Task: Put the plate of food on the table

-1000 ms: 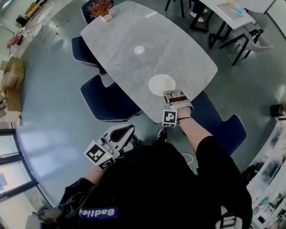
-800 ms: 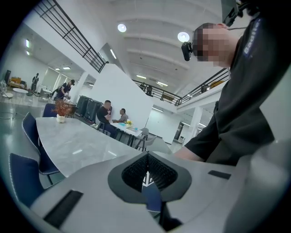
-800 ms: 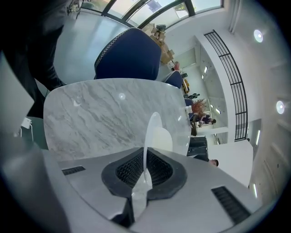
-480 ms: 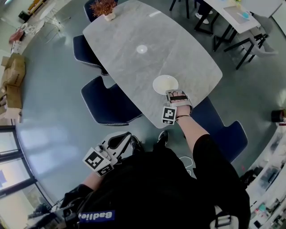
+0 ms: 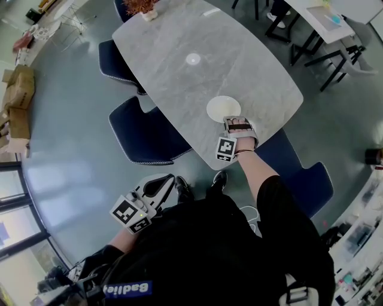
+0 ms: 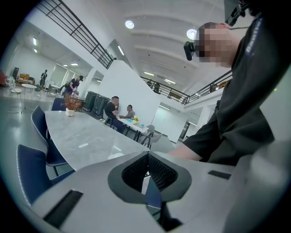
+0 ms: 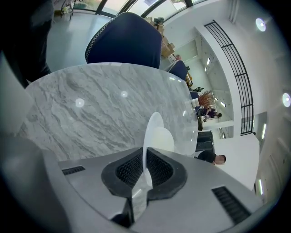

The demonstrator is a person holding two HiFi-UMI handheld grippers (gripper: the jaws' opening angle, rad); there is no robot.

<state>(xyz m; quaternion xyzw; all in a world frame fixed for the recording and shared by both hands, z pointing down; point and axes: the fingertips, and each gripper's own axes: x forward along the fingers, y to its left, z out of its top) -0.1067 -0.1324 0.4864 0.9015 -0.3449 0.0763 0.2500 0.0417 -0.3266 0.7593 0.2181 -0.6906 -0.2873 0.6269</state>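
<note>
Seen from above, cardboard boxes (image 5: 18, 89) are stacked at the far left edge, on a grey floor. To their right, two dark blue chairs (image 5: 143, 134) stand along the left side of a long, rounded table (image 5: 179, 36) with a grey marbled top. A small reddish plant (image 5: 140, 7) stands at the table's far end.

Lower left, close to the person's dark-clothed body, the left gripper (image 5: 163, 184) is held off the table, over the floor. Its own view shows the two ribbed pads pressed together with nothing between them.

Near the middle of the picture, a round white plate (image 5: 222, 109) lies over the table top, close to the near edge. Whether it rests on the stone, and what it carries, cannot be told.

Just right of and below the plate, the right gripper (image 5: 236, 124) reaches in from the person's bare forearm. Its jaws are almost together, clamped on the plate's near rim, which shows as a thin white edge running between the pads.

Further right, another blue chair (image 5: 305, 176) sits below the forearm, beside the table's near end.
</note>
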